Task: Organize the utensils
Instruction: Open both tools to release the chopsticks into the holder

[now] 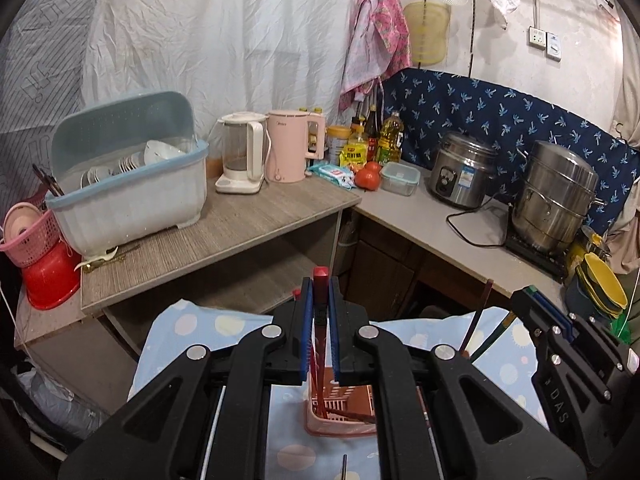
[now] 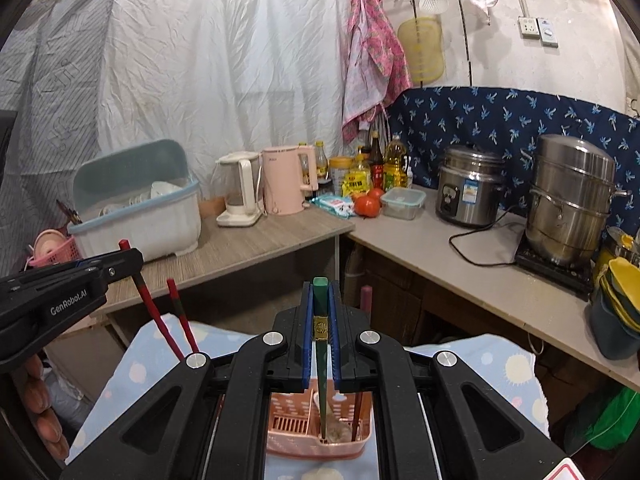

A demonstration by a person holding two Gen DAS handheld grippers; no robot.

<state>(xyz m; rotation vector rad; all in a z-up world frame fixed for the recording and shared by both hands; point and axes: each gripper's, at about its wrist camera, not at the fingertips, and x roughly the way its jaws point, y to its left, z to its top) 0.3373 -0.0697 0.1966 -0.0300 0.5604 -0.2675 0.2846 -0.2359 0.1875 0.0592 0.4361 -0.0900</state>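
Observation:
My left gripper point(image 1: 320, 292) is shut on a red chopstick point(image 1: 320, 320) whose lower end reaches into the pink utensil basket point(image 1: 340, 416) on the dotted blue cloth. My right gripper point(image 2: 320, 296) is shut on a green chopstick point(image 2: 320, 344) standing in the same pink basket point(image 2: 316, 436). In the right wrist view the left gripper point(image 2: 120, 258) shows at the left, holding the red chopstick point(image 2: 154, 312), with a second red chopstick point(image 2: 182, 316) beside it. In the left wrist view the right gripper point(image 1: 532, 294) shows at the right, with the green chopstick point(image 1: 494, 336) below it.
A blue dish drainer point(image 1: 132, 196) with plates, two kettles point(image 1: 260, 152), bottles, tomatoes point(image 1: 368, 176), a rice cooker point(image 1: 460, 168) and a steel steamer pot point(image 1: 556, 192) stand on the L-shaped counter behind. A pink basket and red basin point(image 1: 44, 268) sit at far left.

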